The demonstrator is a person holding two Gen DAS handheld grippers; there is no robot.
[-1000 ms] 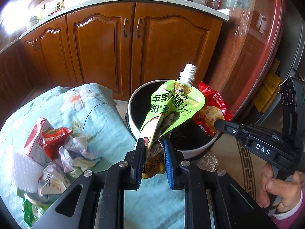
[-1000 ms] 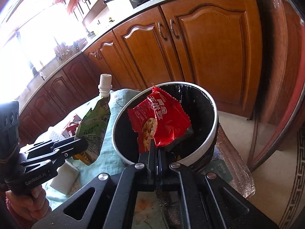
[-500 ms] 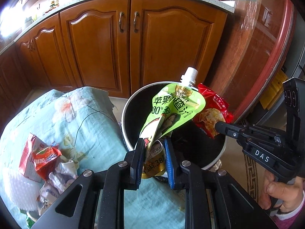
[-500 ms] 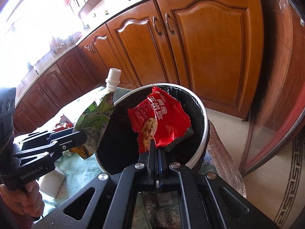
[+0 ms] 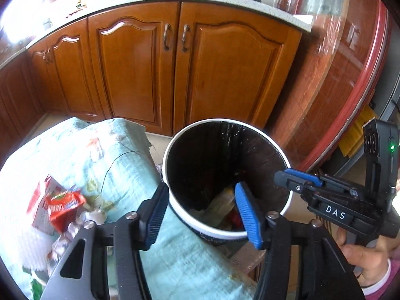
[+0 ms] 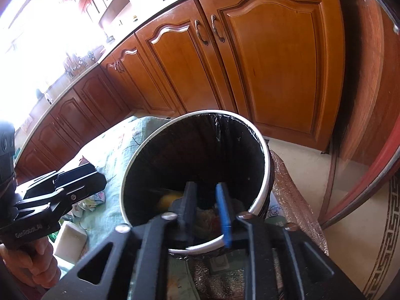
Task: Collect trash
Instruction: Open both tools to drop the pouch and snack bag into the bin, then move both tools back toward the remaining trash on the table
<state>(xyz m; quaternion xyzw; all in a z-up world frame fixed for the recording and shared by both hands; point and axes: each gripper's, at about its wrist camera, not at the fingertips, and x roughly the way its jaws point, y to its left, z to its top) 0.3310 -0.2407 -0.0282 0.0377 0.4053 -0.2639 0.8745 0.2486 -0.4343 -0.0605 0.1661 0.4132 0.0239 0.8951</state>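
Left gripper and right gripper both hang over the white-rimmed bin; jaws on each have just been opening, stand apart, nothing between them. Discarded wrappers lie at the bin bottom. More trash, including a red packet, sits on the floral cloth left of the bin.

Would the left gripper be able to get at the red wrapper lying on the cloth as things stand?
Probably yes. The left gripper is open and empty over the bin, and the red wrapper lies uncovered atop the pile on the cloth beside it, with nothing between.
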